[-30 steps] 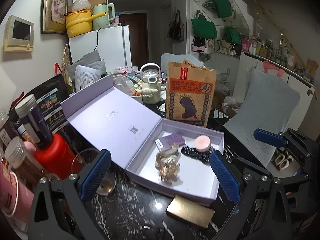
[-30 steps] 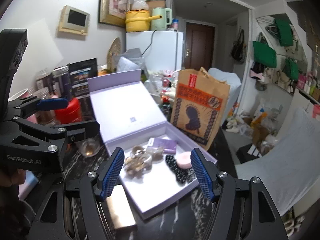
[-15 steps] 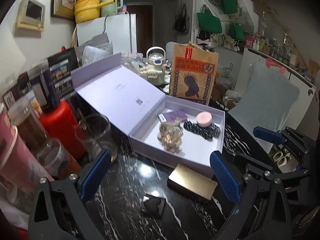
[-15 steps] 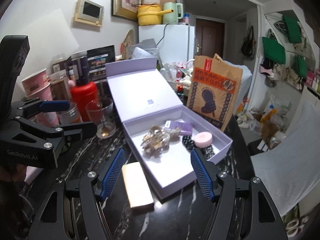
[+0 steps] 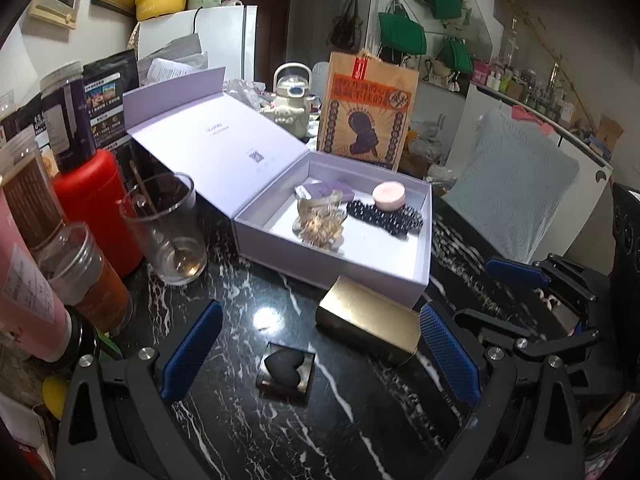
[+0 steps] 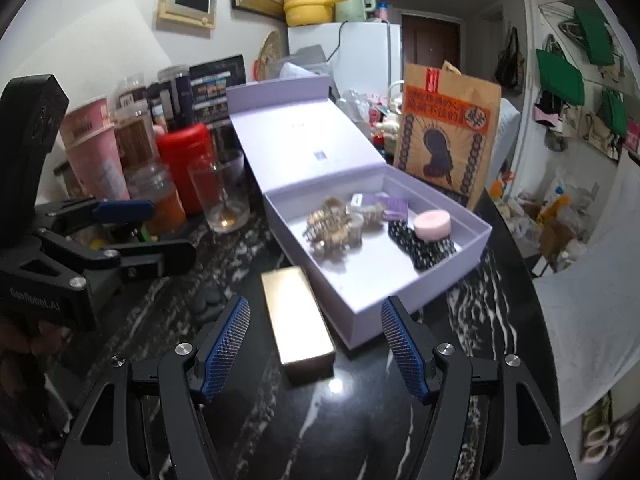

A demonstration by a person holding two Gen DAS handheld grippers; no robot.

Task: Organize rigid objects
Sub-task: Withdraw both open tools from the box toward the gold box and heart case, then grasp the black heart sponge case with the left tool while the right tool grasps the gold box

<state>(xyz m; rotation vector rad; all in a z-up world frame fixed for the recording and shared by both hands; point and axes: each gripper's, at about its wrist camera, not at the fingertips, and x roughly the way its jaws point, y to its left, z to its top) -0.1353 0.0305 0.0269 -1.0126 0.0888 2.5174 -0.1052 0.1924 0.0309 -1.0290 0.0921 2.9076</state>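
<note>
An open lilac box (image 5: 332, 270) (image 6: 360, 316) lies on the black marble table, lid folded back. It holds a gold hair claw (image 5: 320, 220), a black beaded piece (image 5: 384, 216), a pink round tin (image 5: 388, 196) and a small purple box (image 5: 328, 190). A gold box (image 5: 368, 330) (image 6: 296, 316) lies on the table against its near wall. A black heart on a clear tile (image 5: 286, 372) lies beside it. My left gripper (image 5: 320, 352) hovers open over heart and gold box. My right gripper (image 6: 316, 348) is open, with the gold box's near end between its fingers, untouched.
A glass with a stirrer (image 5: 164, 228), a red bottle (image 5: 96, 216), jars and a pink tub (image 6: 96, 152) crowd the table's left. A brown paper bag (image 5: 366, 108) and a cream kettle (image 5: 294, 100) stand behind the box. A chair with a grey cushion (image 5: 508, 188) is at right.
Both grippers have sunk towards the table and tipped downward. The gold box and the black heart now show large between the fingers. Both grippers stay open; nothing on the table has moved.
</note>
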